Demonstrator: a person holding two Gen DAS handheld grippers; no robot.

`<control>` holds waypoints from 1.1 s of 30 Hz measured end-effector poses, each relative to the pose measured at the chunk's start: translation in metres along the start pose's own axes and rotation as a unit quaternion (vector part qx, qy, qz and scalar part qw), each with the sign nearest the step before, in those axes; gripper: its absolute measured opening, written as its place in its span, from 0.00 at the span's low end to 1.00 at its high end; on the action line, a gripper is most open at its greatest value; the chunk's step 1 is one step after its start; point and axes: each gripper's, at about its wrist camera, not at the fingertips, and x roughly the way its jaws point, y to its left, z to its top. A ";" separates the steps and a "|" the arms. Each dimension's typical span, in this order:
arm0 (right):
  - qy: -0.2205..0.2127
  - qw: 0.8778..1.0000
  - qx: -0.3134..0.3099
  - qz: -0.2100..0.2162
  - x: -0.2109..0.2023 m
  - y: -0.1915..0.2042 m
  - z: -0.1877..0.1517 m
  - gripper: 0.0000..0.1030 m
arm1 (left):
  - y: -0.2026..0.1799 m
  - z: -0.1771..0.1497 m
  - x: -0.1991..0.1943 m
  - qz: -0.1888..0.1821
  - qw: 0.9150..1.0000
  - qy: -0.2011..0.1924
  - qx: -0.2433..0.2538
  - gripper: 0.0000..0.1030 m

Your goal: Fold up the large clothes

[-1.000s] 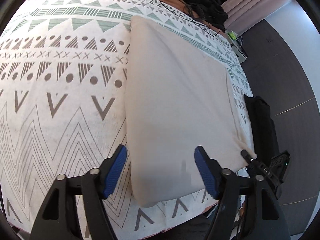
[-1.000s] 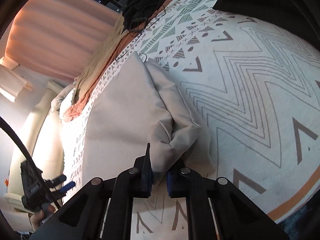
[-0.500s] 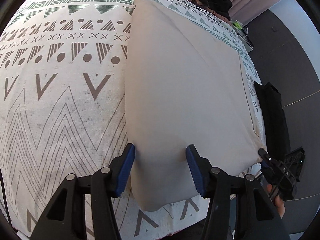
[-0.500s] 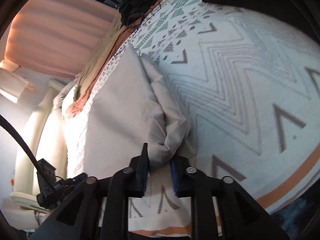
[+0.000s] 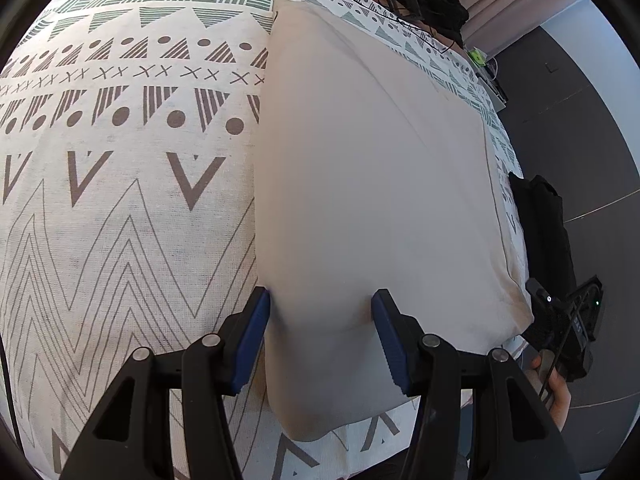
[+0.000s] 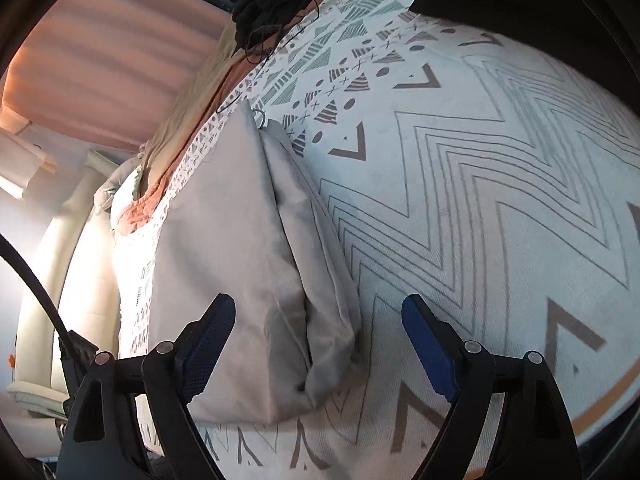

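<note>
**Beige garment lies folded near the bed's edge, both grippers off it**

The folded beige cotton garment [image 5: 372, 200] lies as a long flat rectangle on the white bedspread with grey geometric print [image 5: 120, 208], running from the near edge of the bed towards the far edge, close to the side that borders the dark floor.

The left gripper [image 5: 320, 320] straddles the garment's near end, its blue pads [image 5: 256, 324] apart with cloth between them; one pad sits at the fold's long edge, but neither visibly pinches. The right gripper [image 6: 316, 340] has just been opening, and its jaws now stand wide, with the bunched near corner of the garment [image 6: 280, 280] lying loose between them.

The fabric looks light, limp and soft; it should drape and crease easily and slide a little on the bedspread. In my judgement the best hold is at the two near corners, pinching all layers together so the fold does not come apart when lifted.
</note>
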 end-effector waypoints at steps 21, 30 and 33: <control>0.040 0.997 0.013 0.060 0.009 -0.003 -0.021 0.16 | -0.006 -0.017 -0.017 -0.002 1.000 -0.011 0.019 0.23; 0.047 0.997 -0.002 0.054 -0.015 0.000 -0.056 0.16 | 0.004 -0.045 -0.042 -0.023 1.000 -0.001 0.015 0.22; 0.050 0.997 0.000 0.057 -0.024 -0.001 -0.069 0.16 | 0.008 -0.061 -0.050 -0.027 1.000 0.001 0.013 0.22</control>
